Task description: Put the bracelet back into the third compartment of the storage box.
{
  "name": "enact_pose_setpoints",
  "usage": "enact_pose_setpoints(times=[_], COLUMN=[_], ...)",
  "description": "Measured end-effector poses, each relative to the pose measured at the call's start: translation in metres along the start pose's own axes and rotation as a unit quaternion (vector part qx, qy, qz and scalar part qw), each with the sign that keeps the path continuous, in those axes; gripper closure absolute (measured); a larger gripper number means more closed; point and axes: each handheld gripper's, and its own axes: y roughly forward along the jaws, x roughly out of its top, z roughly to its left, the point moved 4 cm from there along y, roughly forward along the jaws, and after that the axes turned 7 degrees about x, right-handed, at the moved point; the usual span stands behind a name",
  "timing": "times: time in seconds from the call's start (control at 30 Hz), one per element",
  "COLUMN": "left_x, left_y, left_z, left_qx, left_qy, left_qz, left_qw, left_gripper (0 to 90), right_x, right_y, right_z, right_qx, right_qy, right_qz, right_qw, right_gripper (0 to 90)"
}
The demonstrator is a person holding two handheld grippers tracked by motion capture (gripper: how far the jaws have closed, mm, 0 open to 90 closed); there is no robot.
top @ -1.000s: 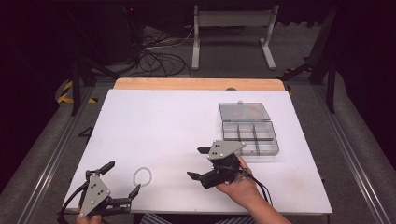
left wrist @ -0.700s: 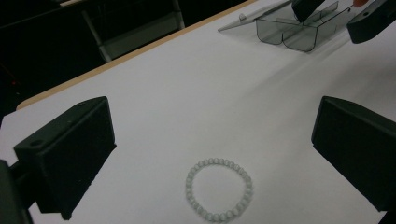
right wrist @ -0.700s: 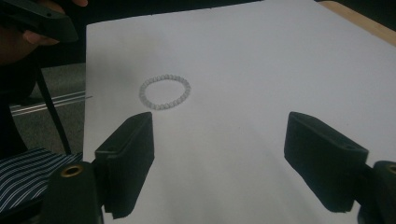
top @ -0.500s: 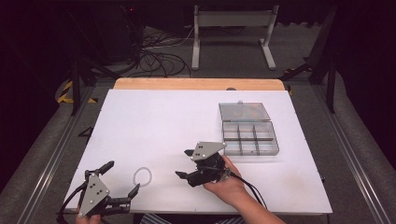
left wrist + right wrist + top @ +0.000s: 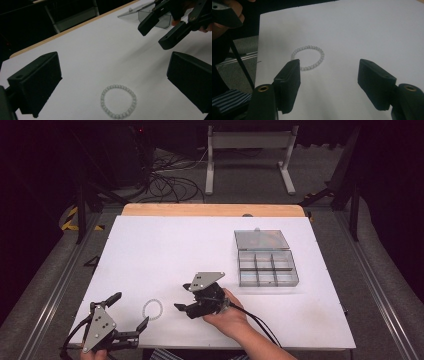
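Observation:
A pale bead bracelet (image 5: 152,309) lies flat on the white table (image 5: 165,250) near its front edge. In the left gripper view the bracelet (image 5: 118,101) lies low between the jaws; in the right gripper view the bracelet (image 5: 308,57) lies just beyond the left jaw. My left gripper (image 5: 130,311) rests at the front left, open and empty, just left of the bracelet. My right gripper (image 5: 182,297) is open and empty, pointing left at the bracelet from a short way to its right. The left gripper view also catches the right gripper (image 5: 155,35) at the upper right.
A clear compartment box (image 5: 267,268) with its lid (image 5: 262,240) folded back stands at the right of the table. A wooden strip (image 5: 210,210) runs along the far edge. Cables and a metal stand lie on the floor beyond.
My right gripper has moved left and a little toward the front, closing in on the bracelet. The left gripper and the bracelet have stayed put.

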Motion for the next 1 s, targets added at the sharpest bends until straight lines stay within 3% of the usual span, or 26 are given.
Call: enact_pose_setpoints(times=[1.0], left_x=[0.0], left_y=[-0.001], left_z=[0.001], left_qx=[0.0], left_qy=[0.005], left_qz=[-0.001], left_qw=[1.0], left_gripper=[0.3], right_x=[-0.002], right_y=[0.064], right_z=[0.001], right_qx=[0.017], right_qy=[0.014], right_qz=[0.026], right_qw=[0.9994], right_gripper=[52.9])
